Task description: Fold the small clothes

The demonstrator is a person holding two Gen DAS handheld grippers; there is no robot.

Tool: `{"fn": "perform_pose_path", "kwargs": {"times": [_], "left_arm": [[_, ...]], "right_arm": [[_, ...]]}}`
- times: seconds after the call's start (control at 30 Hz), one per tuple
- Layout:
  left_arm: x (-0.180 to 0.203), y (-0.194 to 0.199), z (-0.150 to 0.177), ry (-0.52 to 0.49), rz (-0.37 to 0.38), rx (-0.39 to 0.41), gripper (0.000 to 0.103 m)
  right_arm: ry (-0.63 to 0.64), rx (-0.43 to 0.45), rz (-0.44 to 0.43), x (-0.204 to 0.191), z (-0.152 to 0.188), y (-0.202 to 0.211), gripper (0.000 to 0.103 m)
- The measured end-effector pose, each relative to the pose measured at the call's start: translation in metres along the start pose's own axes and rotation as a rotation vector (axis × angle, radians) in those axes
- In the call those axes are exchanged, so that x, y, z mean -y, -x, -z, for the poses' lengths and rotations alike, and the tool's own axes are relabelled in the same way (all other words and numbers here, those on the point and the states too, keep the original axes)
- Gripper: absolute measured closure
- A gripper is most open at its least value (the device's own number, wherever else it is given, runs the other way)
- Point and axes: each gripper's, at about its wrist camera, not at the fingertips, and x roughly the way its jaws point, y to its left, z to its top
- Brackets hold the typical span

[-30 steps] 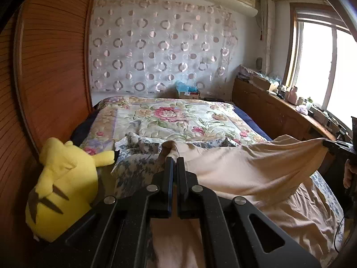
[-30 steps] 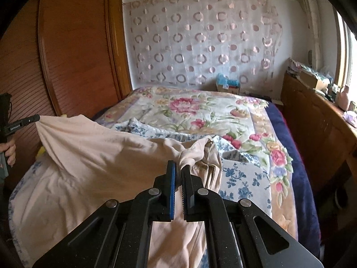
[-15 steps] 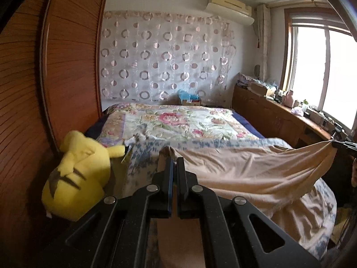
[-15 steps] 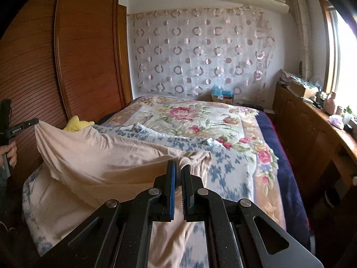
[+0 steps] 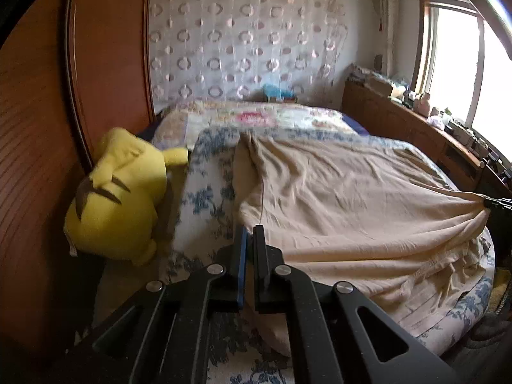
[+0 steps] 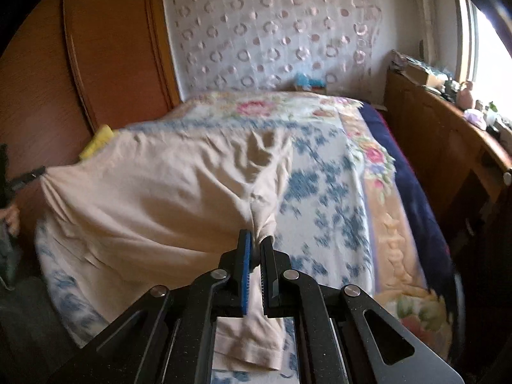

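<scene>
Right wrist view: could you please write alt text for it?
The right gripper is shut on a beige garment stretched across a floral quilt on a bed, with the left gripper pinching its far corner.

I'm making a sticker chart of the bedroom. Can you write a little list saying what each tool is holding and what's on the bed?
left tool: shut on one end of the beige cloth garment
right tool: shut on the other end of the garment
garment: stretched between both tools, sagging onto the bed
bed cover: blue-flowered white quilt
beside bed: yellow plush toy, against brown wooden wardrobe
</scene>
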Motion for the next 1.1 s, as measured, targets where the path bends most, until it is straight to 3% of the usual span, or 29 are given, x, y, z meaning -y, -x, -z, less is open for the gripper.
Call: {"fn": "perform_pose_path", "kwargs": {"times": [0.03, 0.1, 0.17, 0.23, 0.3, 0.43, 0.53, 0.67, 0.93, 1.03, 1.1], "left_arm": [[0.0, -0.001, 0.001, 0.005, 0.003, -0.004, 0.097], [0.001, -0.002, 0.003, 0.009, 0.016, 0.001, 0.076], [0.008, 0.0, 0.003, 0.0, 0.03, 0.01, 0.066], [0.014, 0.0, -0.001, -0.011, 0.042, 0.018, 0.065], [0.02, 0.0, -0.007, -0.018, 0.048, 0.032, 0.065], [0.029, -0.005, -0.017, -0.014, 0.068, 0.069, 0.065], [0.043, -0.02, -0.018, -0.016, 0.129, 0.031, 0.065], [0.064, -0.03, -0.009, -0.048, 0.151, -0.016, 0.065], [0.061, -0.032, 0.009, -0.002, 0.147, -0.058, 0.065], [0.057, -0.031, 0.008, 0.013, 0.139, -0.035, 0.065], [0.056, -0.028, 0.007, 0.01, 0.144, -0.003, 0.065]], "right_arm": [[0.003, -0.009, 0.006, -0.001, -0.002, -0.005, 0.098], [0.01, -0.005, 0.022, -0.004, -0.009, -0.01, 0.091], [0.023, 0.019, 0.047, -0.01, -0.018, -0.009, 0.069], [0.031, 0.047, 0.049, -0.014, -0.025, -0.013, 0.056], [0.037, 0.058, 0.053, -0.023, -0.029, -0.022, 0.049], [0.053, 0.069, 0.03, -0.045, -0.033, -0.046, 0.049], [0.051, 0.077, 0.008, -0.054, -0.031, -0.07, 0.049], [0.048, 0.045, -0.05, -0.071, -0.027, -0.097, 0.049], [0.046, -0.001, -0.064, -0.074, 0.003, -0.105, 0.049], [0.035, -0.031, -0.063, -0.07, 0.018, -0.106, 0.048], [0.04, 0.016, -0.053, -0.069, 0.027, -0.102, 0.048]]}}
